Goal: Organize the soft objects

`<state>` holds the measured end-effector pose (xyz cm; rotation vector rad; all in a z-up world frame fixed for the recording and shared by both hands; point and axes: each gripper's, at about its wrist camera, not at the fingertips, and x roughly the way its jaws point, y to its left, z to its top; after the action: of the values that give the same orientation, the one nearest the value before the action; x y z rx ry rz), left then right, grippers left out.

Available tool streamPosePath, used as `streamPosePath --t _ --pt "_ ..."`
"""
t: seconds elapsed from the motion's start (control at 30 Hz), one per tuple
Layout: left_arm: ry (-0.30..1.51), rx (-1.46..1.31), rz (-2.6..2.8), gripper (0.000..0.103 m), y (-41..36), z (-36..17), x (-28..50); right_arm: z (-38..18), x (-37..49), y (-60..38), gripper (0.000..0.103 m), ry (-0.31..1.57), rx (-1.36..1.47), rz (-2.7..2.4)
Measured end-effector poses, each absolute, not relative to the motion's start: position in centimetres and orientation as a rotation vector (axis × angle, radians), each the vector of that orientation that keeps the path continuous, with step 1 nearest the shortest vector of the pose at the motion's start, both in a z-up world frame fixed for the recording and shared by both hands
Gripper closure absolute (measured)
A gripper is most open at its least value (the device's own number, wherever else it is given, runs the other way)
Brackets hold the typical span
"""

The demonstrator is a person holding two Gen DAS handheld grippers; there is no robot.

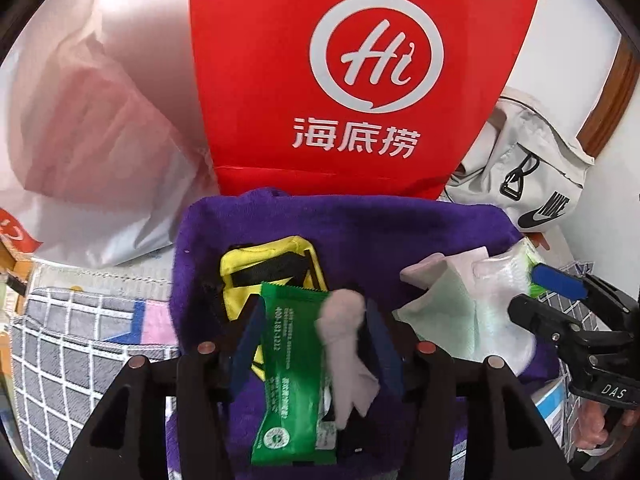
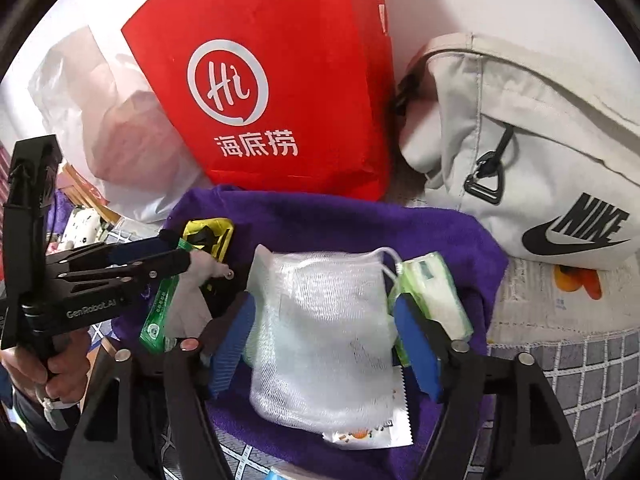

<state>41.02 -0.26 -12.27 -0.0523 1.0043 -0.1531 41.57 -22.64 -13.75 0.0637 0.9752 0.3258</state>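
A purple towel [image 1: 360,232] [image 2: 340,220] lies spread out with small items on it. My left gripper [image 1: 316,340] [image 2: 180,250] stands open, and a green packet [image 1: 292,380] [image 2: 158,312] and a pale pink cloth [image 1: 344,328] lie loose between its blue pads. A yellow pouch [image 1: 272,264] [image 2: 208,236] sits just beyond them. My right gripper [image 2: 326,344] [image 1: 536,294] is open around a white mesh bag [image 2: 320,328] [image 1: 496,304] that rests on the towel. A green tissue pack [image 2: 432,292] lies right of the bag, and a small printed sachet [image 2: 376,432] pokes out under it.
A red paper bag [image 1: 340,80] [image 2: 280,80] stands behind the towel. A white plastic bag [image 1: 100,120] [image 2: 100,120] is to its left and a pale Nike bag [image 1: 532,168] [image 2: 540,160] to its right. Grey checked fabric [image 1: 80,340] [image 2: 560,368] covers the surface. A hand [image 2: 60,372] holds the left gripper.
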Motion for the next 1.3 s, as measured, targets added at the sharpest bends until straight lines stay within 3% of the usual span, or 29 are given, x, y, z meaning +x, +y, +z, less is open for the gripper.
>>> streamPosePath --t 0.47,0.8,1.03,1.3 --pt "0.96 -0.066 -0.11 0.045 1.3 -6.4 34.0 -7.9 34.9 -22.4 0.029 0.933 0.059 0.262" --pt "0.867 -0.061 -0.134 0.027 1.1 -1.6 23.4 -3.9 24.3 -22.7 0.0 0.83 0.02 0.186" --pt "0.814 -0.051 -0.123 0.012 0.6 0.2 16.5 -2.7 17.9 -23.9 0.0 0.817 0.057 0.157" --pt "0.758 -0.067 -0.117 0.011 0.3 1.1 9.9 -2.0 11.2 -23.6 0.0 0.789 0.05 0.141"
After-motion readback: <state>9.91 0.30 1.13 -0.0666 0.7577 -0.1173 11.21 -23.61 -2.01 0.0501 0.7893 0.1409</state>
